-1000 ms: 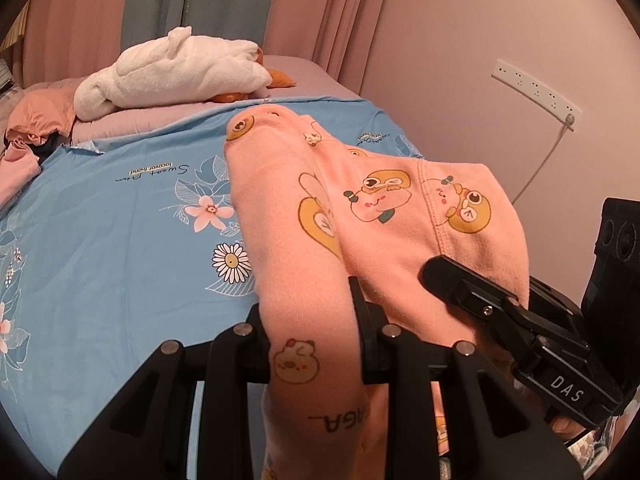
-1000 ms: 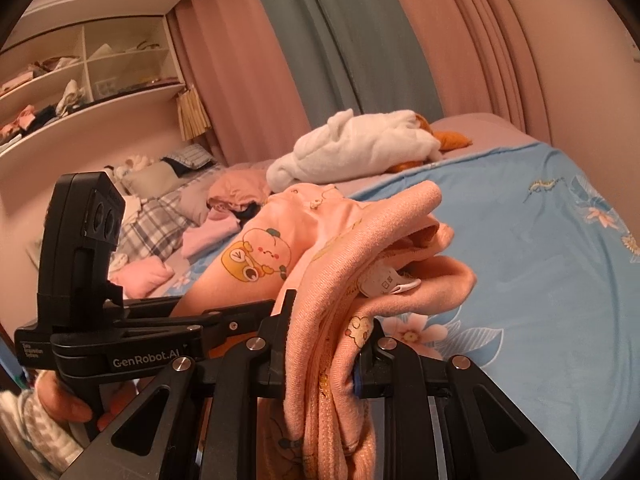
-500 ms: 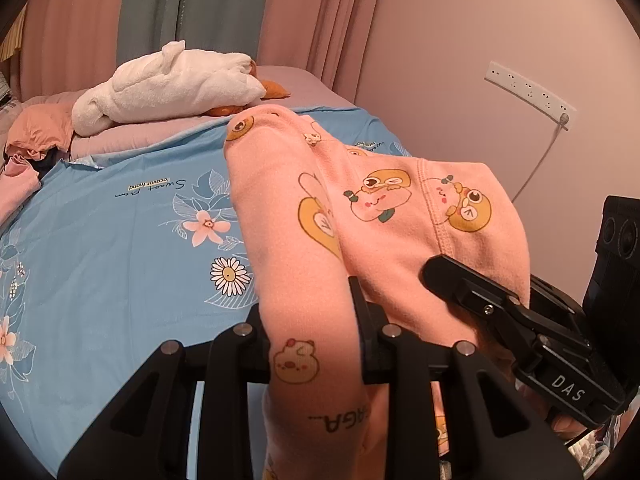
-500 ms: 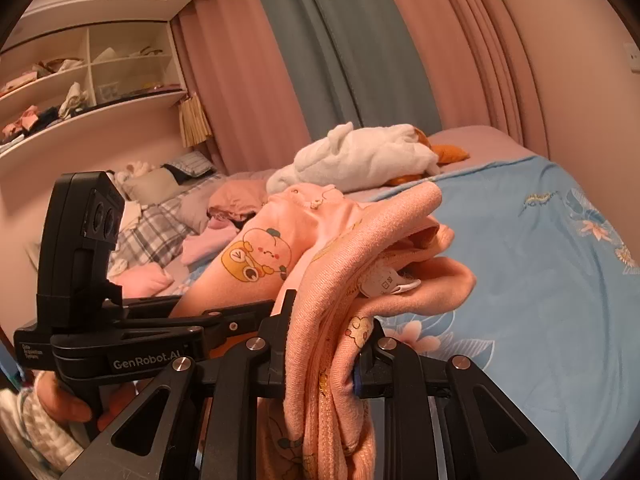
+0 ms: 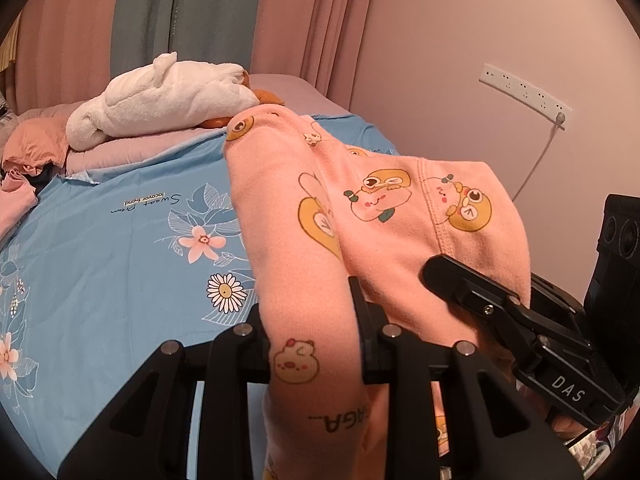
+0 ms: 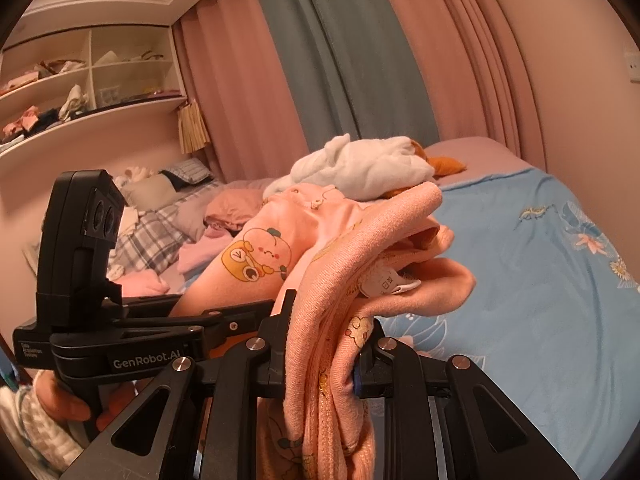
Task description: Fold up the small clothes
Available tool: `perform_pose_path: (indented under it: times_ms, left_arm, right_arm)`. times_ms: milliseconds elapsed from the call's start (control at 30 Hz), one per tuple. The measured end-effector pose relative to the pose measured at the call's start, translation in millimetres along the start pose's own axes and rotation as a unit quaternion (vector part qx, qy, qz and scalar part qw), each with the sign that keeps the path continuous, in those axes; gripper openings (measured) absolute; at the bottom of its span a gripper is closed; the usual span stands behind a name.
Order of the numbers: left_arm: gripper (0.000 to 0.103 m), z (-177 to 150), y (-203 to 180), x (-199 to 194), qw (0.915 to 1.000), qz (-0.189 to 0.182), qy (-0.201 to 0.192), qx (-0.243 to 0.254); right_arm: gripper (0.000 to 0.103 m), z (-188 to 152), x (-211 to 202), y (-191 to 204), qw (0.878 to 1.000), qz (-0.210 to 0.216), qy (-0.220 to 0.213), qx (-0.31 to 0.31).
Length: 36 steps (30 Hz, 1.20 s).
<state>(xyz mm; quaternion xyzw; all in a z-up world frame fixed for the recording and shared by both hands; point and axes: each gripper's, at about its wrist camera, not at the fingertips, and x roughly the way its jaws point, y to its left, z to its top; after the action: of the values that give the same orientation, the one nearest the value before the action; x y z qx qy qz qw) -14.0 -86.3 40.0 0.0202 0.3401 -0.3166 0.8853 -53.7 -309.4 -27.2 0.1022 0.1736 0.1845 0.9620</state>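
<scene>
A small pink garment (image 5: 360, 216) with cartoon prints hangs in the air above the blue floral bed sheet (image 5: 120, 248). My left gripper (image 5: 312, 332) is shut on one bunched part of it. My right gripper (image 6: 324, 348) is shut on another bunched part of the garment (image 6: 360, 264), with a white care label showing. Each gripper shows in the other's view: the right one (image 5: 520, 320) at the lower right, the left one (image 6: 160, 328) at the lower left. The two are close together.
A white plush toy (image 5: 160, 100) lies at the head of the bed. Loose pink clothes (image 6: 224, 208) and plaid bedding (image 6: 160, 232) lie to the left. Wall shelves (image 6: 80, 92) hold more clothes. A power strip (image 5: 524, 88) is on the right wall.
Both grippers have risen a little with the garment; the bed and plush toy sit lower in both views. The grips have not changed.
</scene>
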Motion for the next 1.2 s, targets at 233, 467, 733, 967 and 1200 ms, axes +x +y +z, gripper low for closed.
perform_pose_path:
  times_ms: [233, 467, 733, 967, 1200]
  left_arm:
    - [0.027, 3.9, -1.6, 7.4, 1.0, -0.001, 0.004, 0.006]
    - [0.027, 8.2, -3.9, 17.7, 0.9999, -0.002, 0.009, 0.006]
    - [0.027, 9.8, -9.8, 29.5, 0.9998, -0.005, 0.016, 0.013]
    - [0.027, 12.4, -16.2, 40.4, 0.9995, -0.002, 0.025, 0.019]
    - [0.027, 15.4, -20.7, 49.8, 0.9992, -0.002, 0.031, 0.023]
  right_arm:
    - [0.023, -1.3, 0.5, -2.8, 1.0, -0.005, 0.0, 0.007]
    - [0.023, -1.9, 1.3, -1.5, 1.0, -0.015, 0.002, 0.013]
    - [0.023, -4.1, -2.1, -7.5, 0.999, -0.027, 0.004, 0.026]
    - [0.023, -5.6, -3.4, -11.4, 0.999, -0.035, 0.007, 0.033]
    - [0.023, -6.8, -3.8, -10.7, 0.998, -0.041, 0.009, 0.04]
